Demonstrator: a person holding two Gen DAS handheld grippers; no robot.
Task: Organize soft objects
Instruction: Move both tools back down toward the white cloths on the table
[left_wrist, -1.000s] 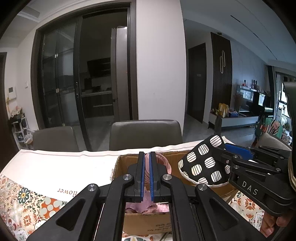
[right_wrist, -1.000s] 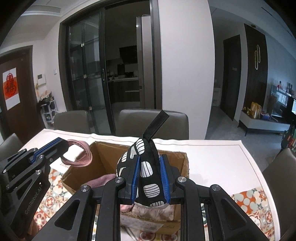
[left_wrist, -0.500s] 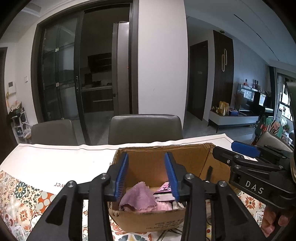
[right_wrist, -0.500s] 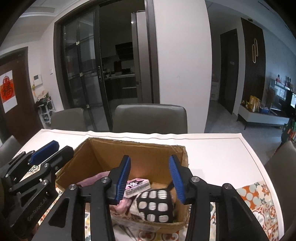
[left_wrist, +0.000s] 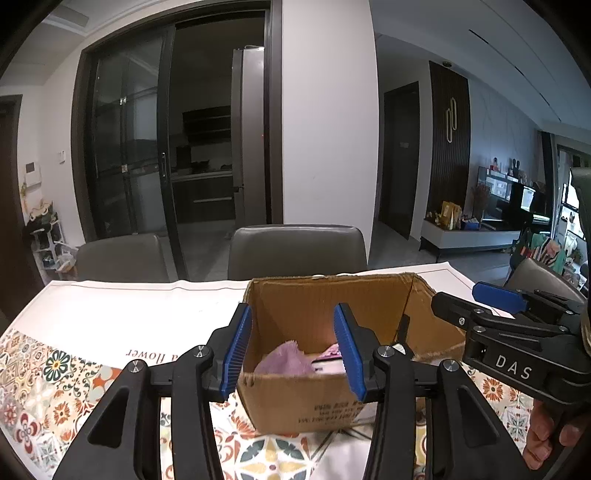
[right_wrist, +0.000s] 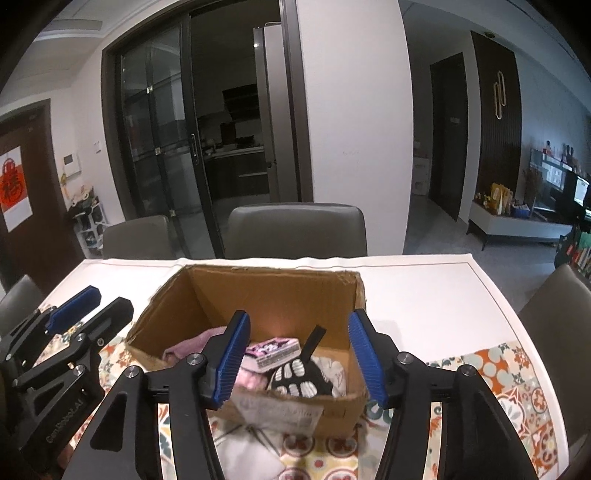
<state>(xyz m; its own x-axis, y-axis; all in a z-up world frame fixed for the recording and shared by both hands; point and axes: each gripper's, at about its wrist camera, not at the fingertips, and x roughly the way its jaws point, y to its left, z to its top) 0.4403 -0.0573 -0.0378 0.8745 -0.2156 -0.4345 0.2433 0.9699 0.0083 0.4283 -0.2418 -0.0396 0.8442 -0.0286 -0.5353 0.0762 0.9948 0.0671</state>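
Observation:
An open cardboard box (right_wrist: 280, 295) stands on the table; it also shows in the left wrist view (left_wrist: 321, 306). Inside lie a pink cloth (left_wrist: 282, 360), a small pink packet (right_wrist: 273, 350) and a black mitt with white spots (right_wrist: 301, 380). The pink cloth also shows in the right wrist view (right_wrist: 184, 345). My left gripper (left_wrist: 293, 347) is open and empty just in front of the box. My right gripper (right_wrist: 301, 360) is open and empty above the box's near edge. Each gripper shows in the other's view: the right one (left_wrist: 491, 306) and the left one (right_wrist: 90, 306).
The table (right_wrist: 424, 291) has a white runner and a patterned floral cloth (left_wrist: 55, 384). Grey chairs (right_wrist: 295, 230) stand at the far side and another (right_wrist: 561, 314) at the right. Some white cloth (right_wrist: 251, 454) lies in front of the box.
Both grippers opened. The pink item dropped from the left one and the spotted mitt from the right one into the box. Both grippers drew back a little.

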